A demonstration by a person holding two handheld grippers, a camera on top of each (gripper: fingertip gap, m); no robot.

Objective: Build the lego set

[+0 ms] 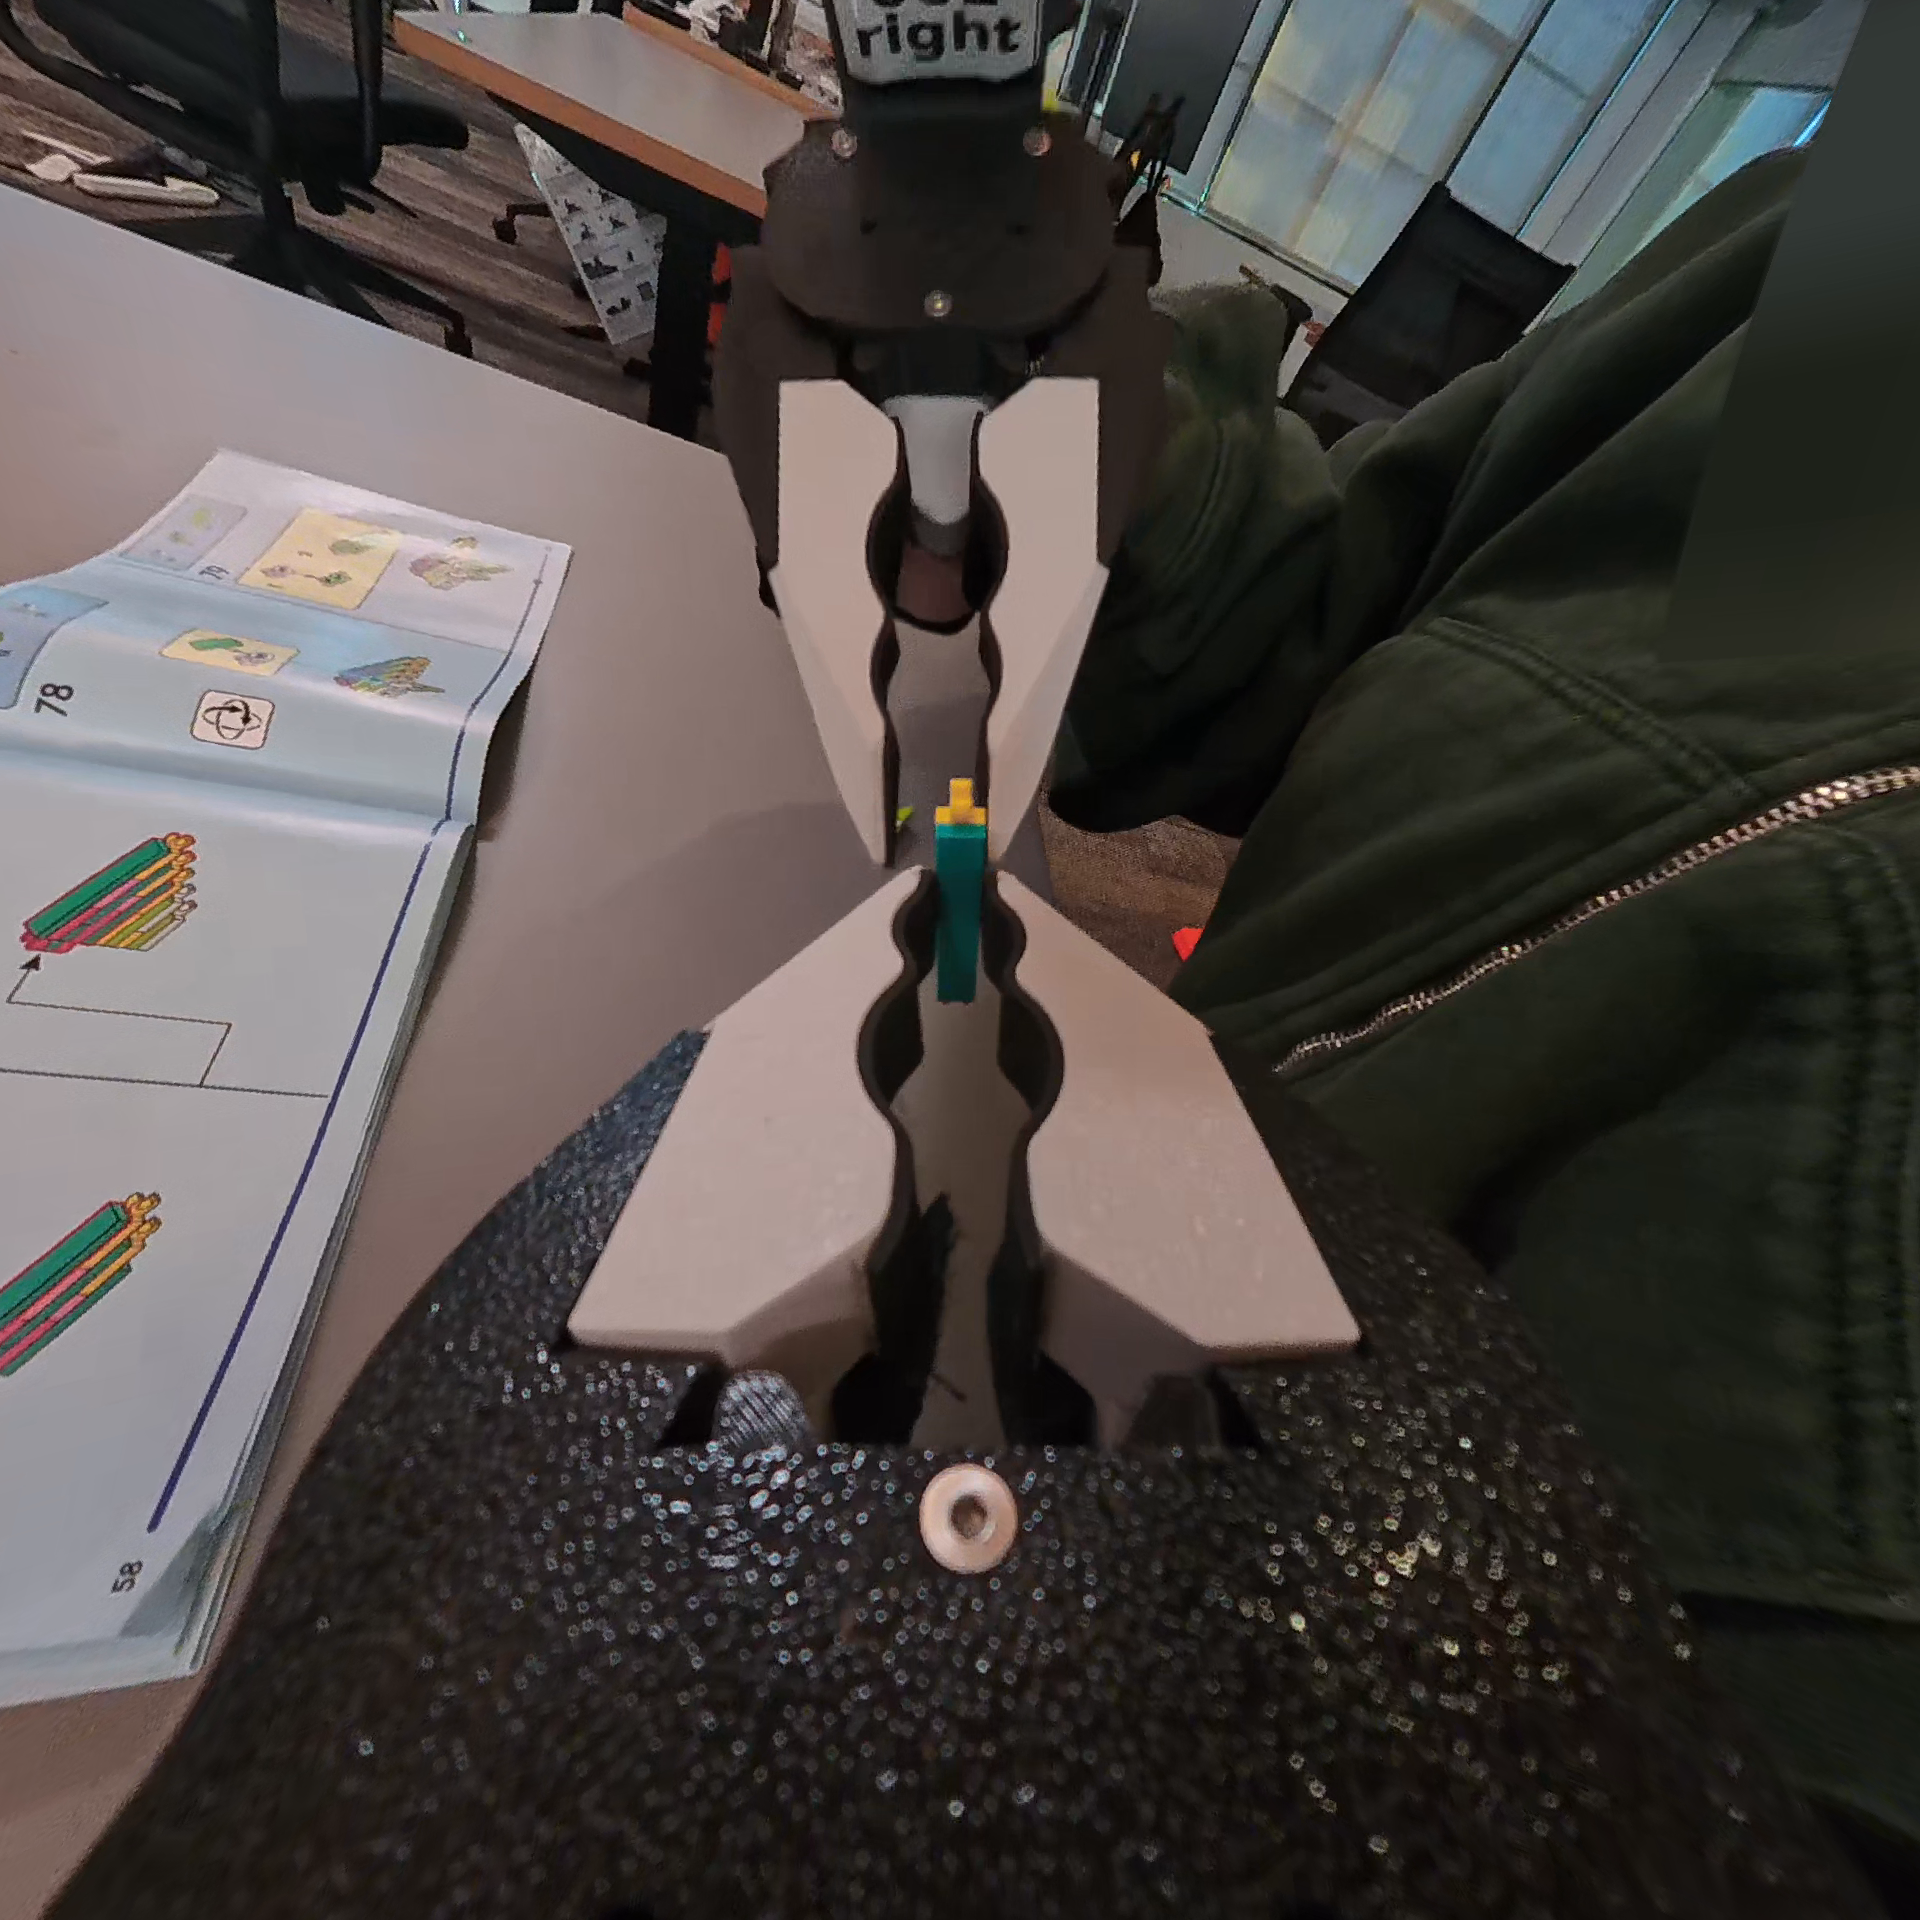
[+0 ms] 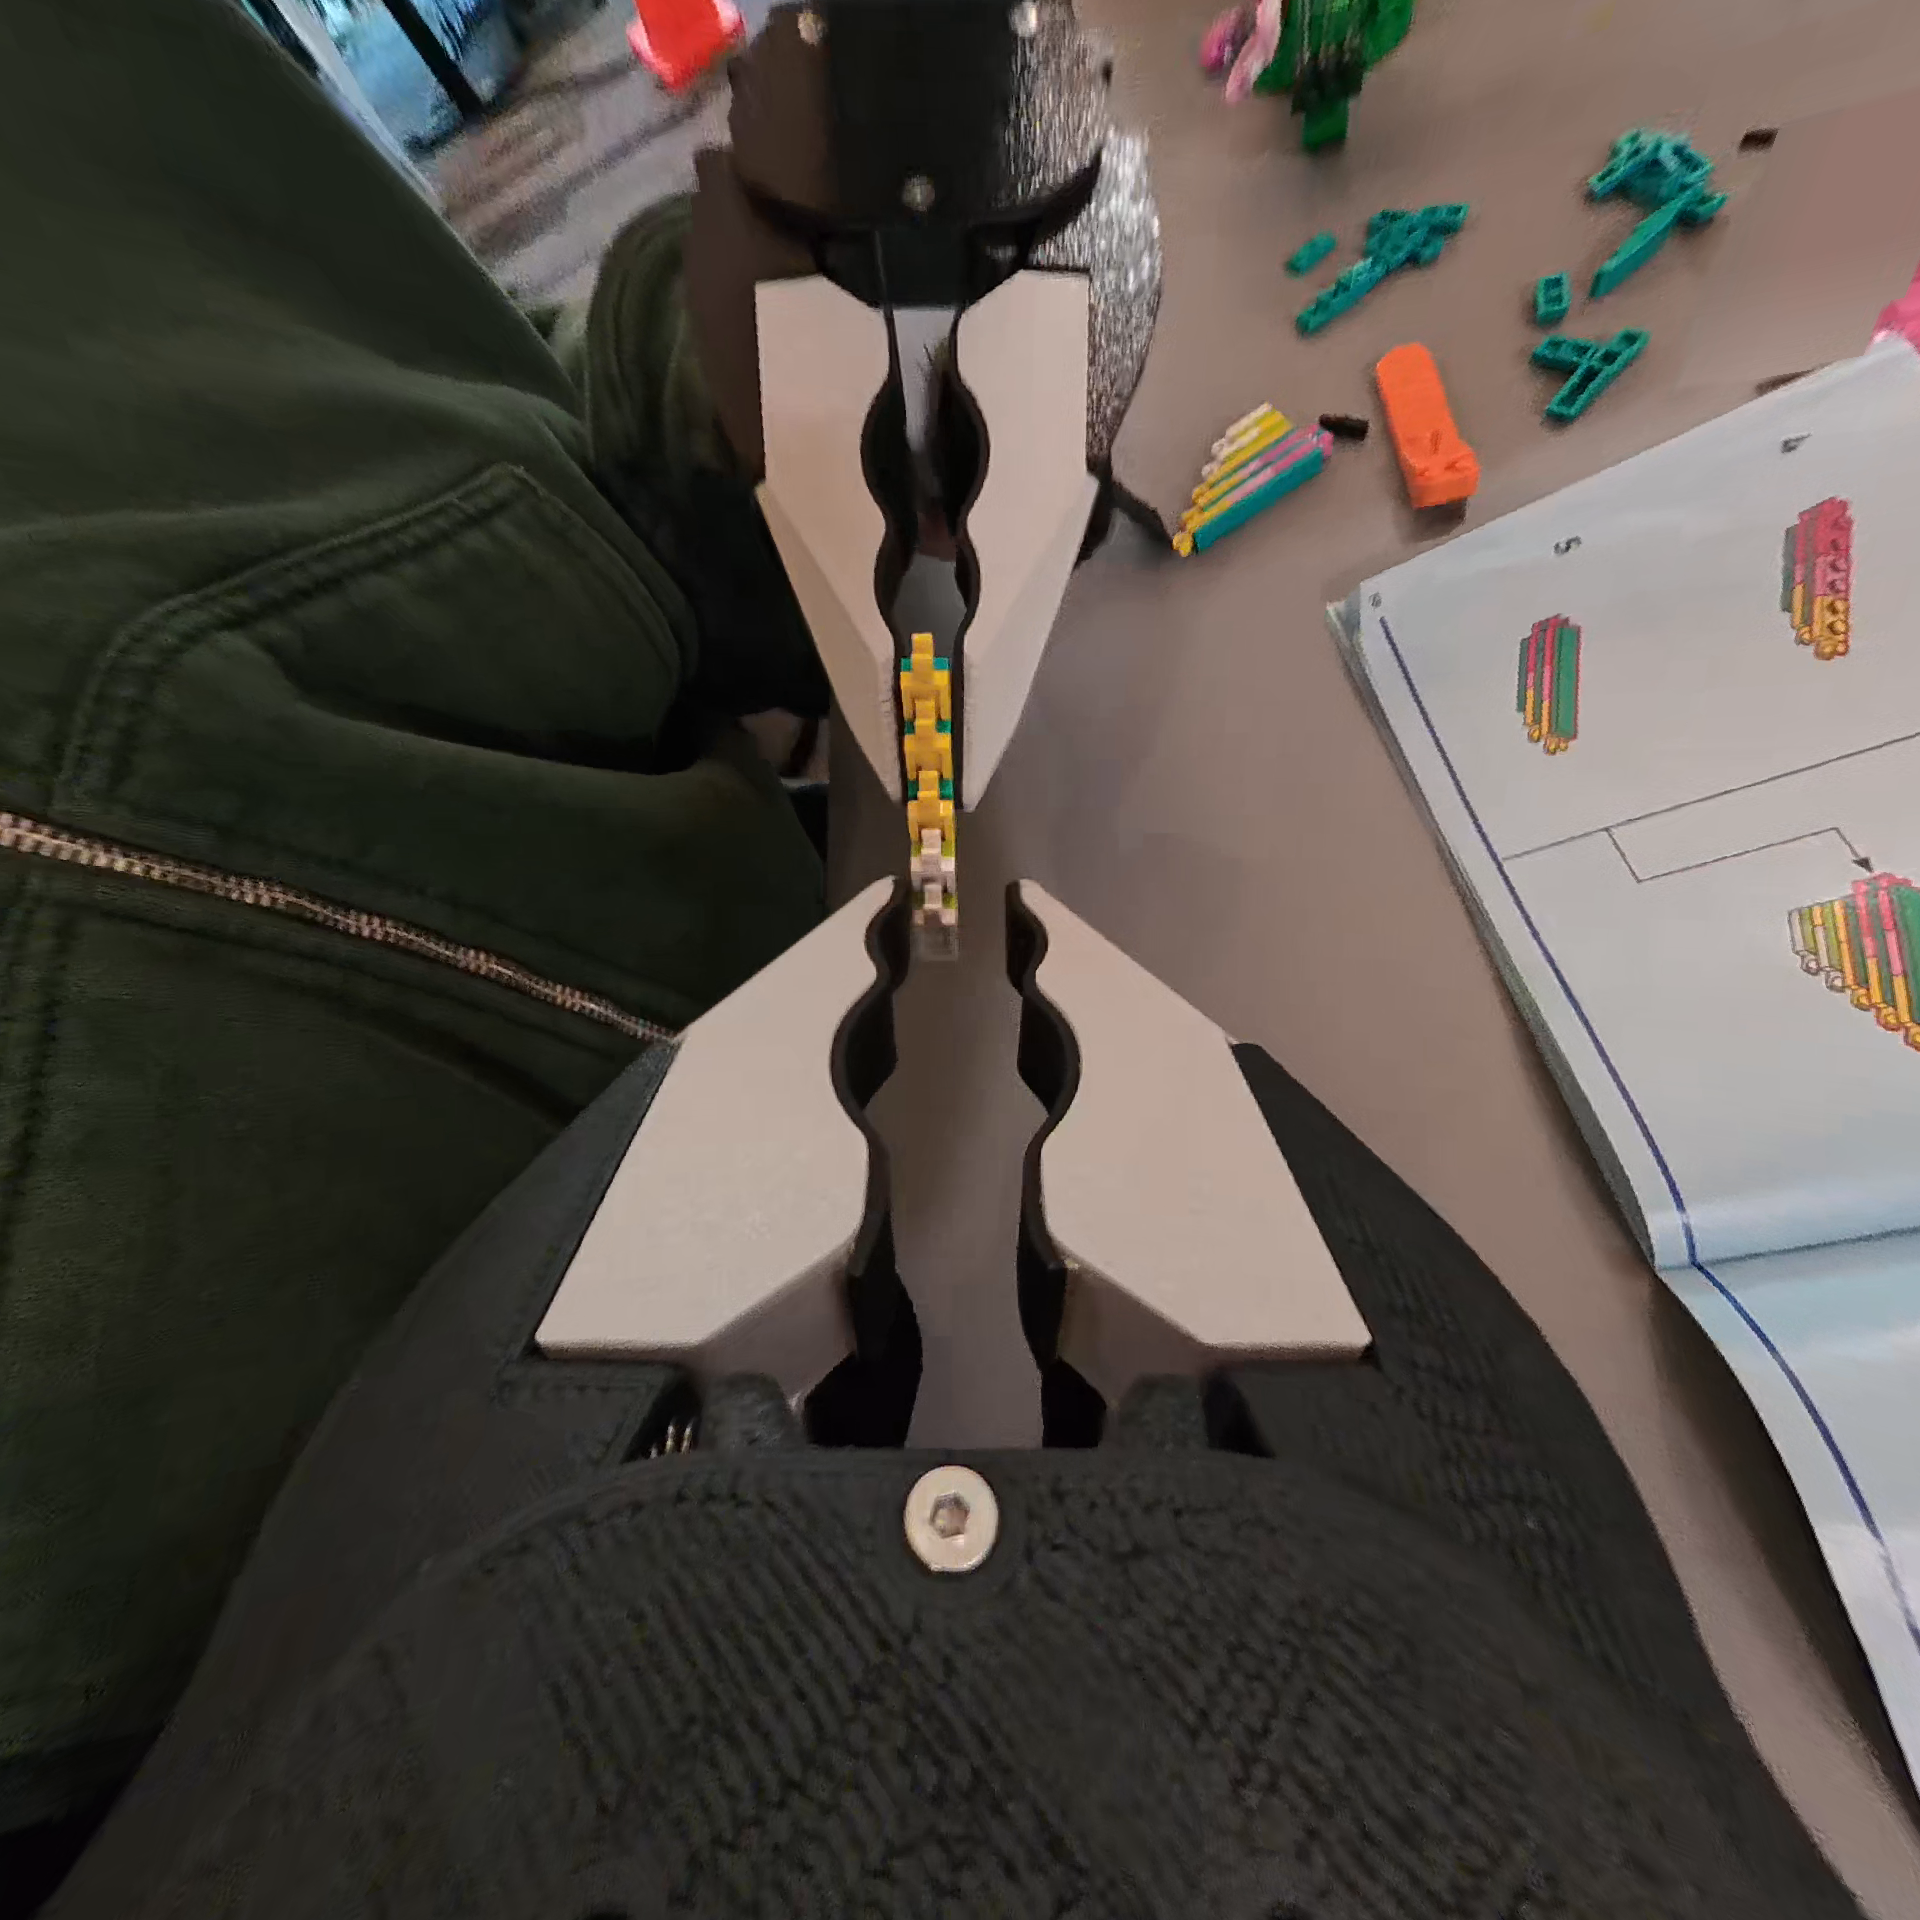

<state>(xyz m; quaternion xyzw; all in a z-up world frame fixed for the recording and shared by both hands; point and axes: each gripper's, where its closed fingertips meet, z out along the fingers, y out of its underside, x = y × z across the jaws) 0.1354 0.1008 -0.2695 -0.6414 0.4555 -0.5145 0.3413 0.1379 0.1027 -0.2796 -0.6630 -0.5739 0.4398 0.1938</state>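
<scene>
My left gripper is shut on a thin teal and yellow lego strip, held on edge in the air. The strip's yellow studs and its white end piece show in the right wrist view, sticking out of the left gripper. My right gripper faces it tip to tip with its jaws apart around the white end; the piece lies close to the left finger, with a gap on the other side. The right gripper also shows in the left wrist view.
An open instruction booklet lies on the grey table. Beyond it are a striped built block, an orange brick separator, loose teal pieces and a green build. A person's dark green jacket is close by. Only a small space, under 4 cm, lies between the two pairs of fingers. Both grippers' tips are roughly 20 centimeters from the striped built block.
</scene>
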